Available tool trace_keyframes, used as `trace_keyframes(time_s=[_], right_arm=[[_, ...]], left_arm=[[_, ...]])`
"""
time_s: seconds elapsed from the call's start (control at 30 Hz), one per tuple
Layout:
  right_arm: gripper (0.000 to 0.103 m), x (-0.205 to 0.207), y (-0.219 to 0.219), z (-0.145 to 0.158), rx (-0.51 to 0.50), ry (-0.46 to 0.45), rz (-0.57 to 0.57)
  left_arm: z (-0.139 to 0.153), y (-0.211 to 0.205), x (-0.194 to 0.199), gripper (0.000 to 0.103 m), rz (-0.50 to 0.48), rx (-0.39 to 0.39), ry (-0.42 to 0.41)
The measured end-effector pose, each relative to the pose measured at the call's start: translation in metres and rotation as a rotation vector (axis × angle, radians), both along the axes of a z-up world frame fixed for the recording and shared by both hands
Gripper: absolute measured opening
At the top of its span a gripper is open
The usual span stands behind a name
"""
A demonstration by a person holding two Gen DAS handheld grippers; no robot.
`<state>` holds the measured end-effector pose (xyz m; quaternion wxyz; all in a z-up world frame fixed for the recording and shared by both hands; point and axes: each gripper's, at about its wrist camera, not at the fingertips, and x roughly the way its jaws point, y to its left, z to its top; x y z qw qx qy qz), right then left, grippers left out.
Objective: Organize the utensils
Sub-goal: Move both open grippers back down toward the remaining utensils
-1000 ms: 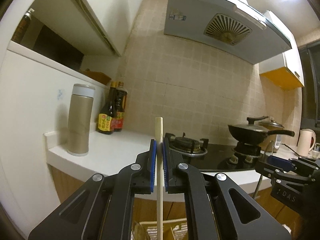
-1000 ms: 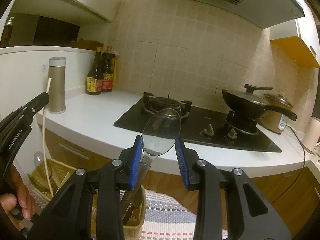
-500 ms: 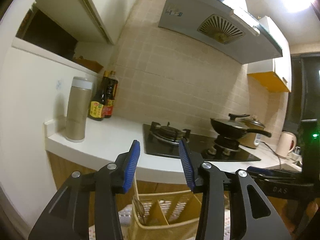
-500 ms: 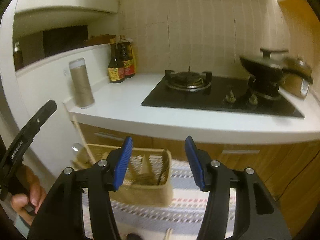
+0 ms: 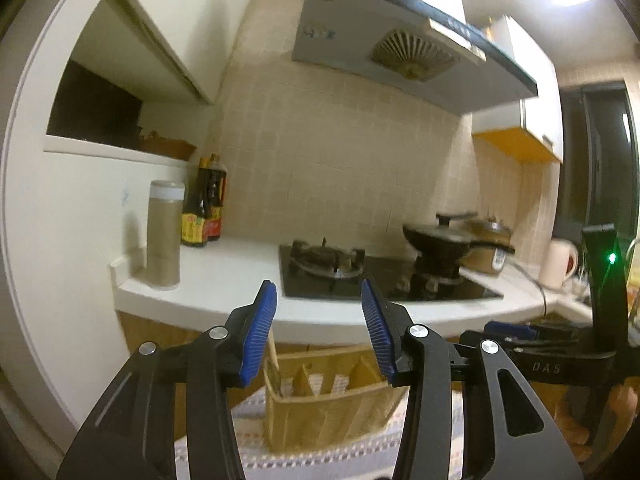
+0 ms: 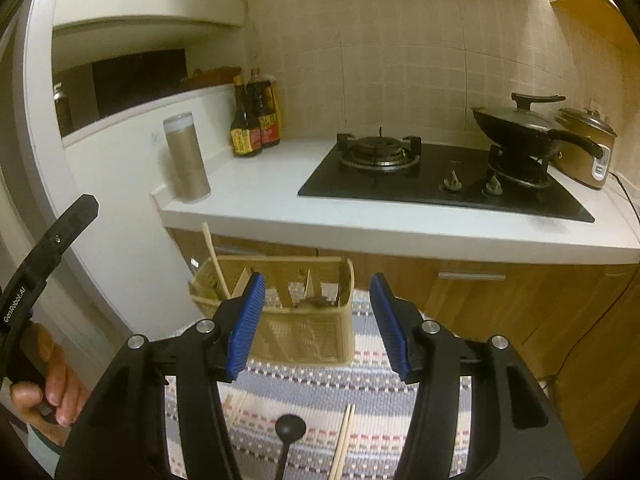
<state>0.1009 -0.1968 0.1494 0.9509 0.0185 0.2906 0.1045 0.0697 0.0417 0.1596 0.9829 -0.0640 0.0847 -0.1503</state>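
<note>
A woven utensil basket (image 6: pixel 304 336) with wooden dividers stands on a striped mat (image 6: pixel 320 396); it also shows in the left wrist view (image 5: pixel 320 412). A wooden chopstick (image 6: pixel 214 258) leans in its left compartment. A dark utensil (image 6: pixel 320 300) lies in its right compartment. A black spoon (image 6: pixel 290 432) and a pair of chopsticks (image 6: pixel 344 444) lie on the mat. My left gripper (image 5: pixel 318 328) is open and empty above the basket. My right gripper (image 6: pixel 318 320) is open and empty in front of the basket.
A white counter (image 6: pixel 256 196) carries a beige flask (image 6: pixel 186 158), two sauce bottles (image 6: pixel 256 120), a black gas hob (image 6: pixel 436 176), a lidded pan (image 6: pixel 520 124) and a rice cooker (image 6: pixel 588 148). Wooden cabinets (image 6: pixel 500 304) stand below. A range hood (image 5: pixel 400 48) hangs above.
Both grippers opened: the left let go of a chopstick, the right let go of a metal spoon. Both then pulled back from the basket, and the right tilted down toward the mat.
</note>
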Motion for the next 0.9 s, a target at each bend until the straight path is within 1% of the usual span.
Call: trace_keyframes(time_s=[0.13,0.3,0.37,0.4,0.47,0.5,0.53,0.57,0.6,0.67,0.77,0.83,0.9], right_arm=[[0.051,-0.004,0.003,-0.016,-0.016,0.07,0.002],[0.051,0.001,0.009,-0.049,-0.045,0.199,0.025],[0.051,0.005,0.014,-0.067,-0.057,0.276,0.045],[0.051,0.007,0.016,-0.074,-0.059,0.31,0.055],[0.051,0.013,0.021,-0.094,-0.05,0.403,0.088],[0.051,0.015,0.022,-0.102,-0.044,0.438,0.1],[0.051,0.02,0.024,-0.113,-0.033,0.49,0.112],[0.051,0.024,0.024,-0.124,-0.019,0.541,0.119],[0.051,0.027,0.024,-0.132,-0.008,0.575,0.123],[0.051,0.034,0.024,-0.151,0.021,0.657,0.133],[0.051,0.042,0.025,-0.171,0.034,0.726,0.124],[0.051,0.046,0.025,-0.18,0.035,0.75,0.121],[0.051,0.047,0.028,-0.187,0.021,0.761,0.114]], left_arm=[[-0.018,-0.005,0.002,0.043,-0.015,0.062,0.109],[-0.054,-0.01,0.019,0.043,-0.022,0.149,0.293],[-0.074,-0.013,0.027,0.043,-0.022,0.199,0.382],[-0.086,-0.015,0.032,0.043,-0.03,0.221,0.44],[-0.105,-0.014,0.039,0.042,-0.053,0.227,0.522],[-0.114,-0.013,0.043,0.04,-0.066,0.224,0.565],[-0.126,-0.011,0.048,0.039,-0.079,0.222,0.624],[-0.135,-0.009,0.051,0.037,-0.087,0.223,0.665],[-0.147,-0.007,0.054,0.036,-0.1,0.225,0.711],[-0.164,-0.004,0.058,0.035,-0.116,0.232,0.772],[-0.182,0.001,0.063,0.032,-0.137,0.231,0.839],[-0.19,0.003,0.066,0.029,-0.145,0.231,0.87],[-0.198,0.004,0.069,0.028,-0.143,0.25,0.886]])
